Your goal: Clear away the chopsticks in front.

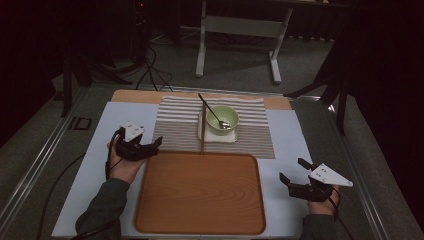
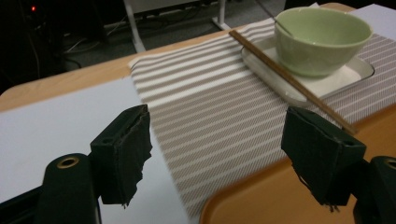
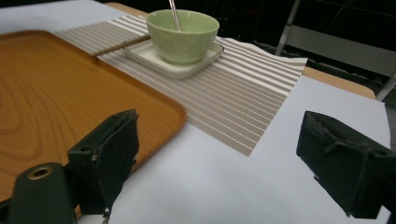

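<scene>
A pale green bowl (image 1: 223, 120) with a metal spoon (image 1: 210, 111) leaning in it stands on a white square plate (image 1: 216, 136), on a striped placemat (image 1: 175, 125). A brown chopstick (image 1: 202, 137) lies along the plate's left side. In front of the mat lies a bare wooden tray (image 1: 200, 192). My left gripper (image 1: 156, 146) hovers open at the tray's far left corner, pointing toward the mat. In the left gripper view its jaws frame the mat (image 2: 210, 107), with the bowl (image 2: 322, 39) and chopstick (image 2: 289, 79) beyond. My right gripper (image 1: 291, 169) rests open right of the tray.
A white sheet (image 1: 100, 155) covers the wooden tabletop under the mat and tray. Behind the table stand a white desk frame (image 1: 240, 27) and black stand legs (image 1: 340, 95). Cables (image 1: 150, 70) lie on the floor at the back left.
</scene>
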Motion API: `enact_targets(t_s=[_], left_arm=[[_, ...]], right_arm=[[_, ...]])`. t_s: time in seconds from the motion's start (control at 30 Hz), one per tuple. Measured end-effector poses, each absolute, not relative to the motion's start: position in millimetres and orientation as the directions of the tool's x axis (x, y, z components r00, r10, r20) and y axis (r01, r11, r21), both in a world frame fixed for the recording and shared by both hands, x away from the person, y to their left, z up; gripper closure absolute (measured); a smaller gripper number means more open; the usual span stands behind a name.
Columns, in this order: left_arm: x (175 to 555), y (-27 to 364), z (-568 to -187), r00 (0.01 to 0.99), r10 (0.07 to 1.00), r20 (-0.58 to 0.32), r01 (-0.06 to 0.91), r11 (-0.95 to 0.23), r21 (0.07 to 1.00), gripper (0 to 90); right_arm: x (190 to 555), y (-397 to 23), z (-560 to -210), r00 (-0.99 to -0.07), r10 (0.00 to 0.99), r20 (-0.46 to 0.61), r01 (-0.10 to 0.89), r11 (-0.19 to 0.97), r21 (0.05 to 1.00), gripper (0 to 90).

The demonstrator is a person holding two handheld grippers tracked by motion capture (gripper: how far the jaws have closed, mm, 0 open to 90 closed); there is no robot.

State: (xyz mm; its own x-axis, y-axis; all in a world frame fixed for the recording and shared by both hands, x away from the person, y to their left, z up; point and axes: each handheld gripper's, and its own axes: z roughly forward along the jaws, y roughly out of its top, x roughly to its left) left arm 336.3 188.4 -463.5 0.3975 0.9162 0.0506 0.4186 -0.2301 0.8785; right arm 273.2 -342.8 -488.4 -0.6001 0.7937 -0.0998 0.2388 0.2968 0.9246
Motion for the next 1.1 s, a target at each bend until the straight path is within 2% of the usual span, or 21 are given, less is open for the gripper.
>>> enact_targets(t_s=[0.4, 0.7, 1.1], left_arm=[[375.6, 138.2, -472.1, 0.444, 0.895, 0.04, 0.431, -0.252, 0.866, 25.6], [395.1, 119.4, -478.0, 0.452, 0.891, 0.032, 0.453, -0.261, 0.853, 29.0], [415.2, 105.4, -487.9, 0.454, 0.891, -0.003, 0.496, -0.249, 0.832, 39.5]], right_arm=[[271.9, -340.3, -487.3, -0.606, 0.789, -0.102, 0.227, 0.295, 0.928, 12.4], [271.1, -339.9, -486.5, -0.607, 0.787, -0.107, 0.219, 0.296, 0.93, 12.4], [270.3, -340.0, -486.0, -0.606, 0.788, -0.108, 0.216, 0.294, 0.931, 12.4]])
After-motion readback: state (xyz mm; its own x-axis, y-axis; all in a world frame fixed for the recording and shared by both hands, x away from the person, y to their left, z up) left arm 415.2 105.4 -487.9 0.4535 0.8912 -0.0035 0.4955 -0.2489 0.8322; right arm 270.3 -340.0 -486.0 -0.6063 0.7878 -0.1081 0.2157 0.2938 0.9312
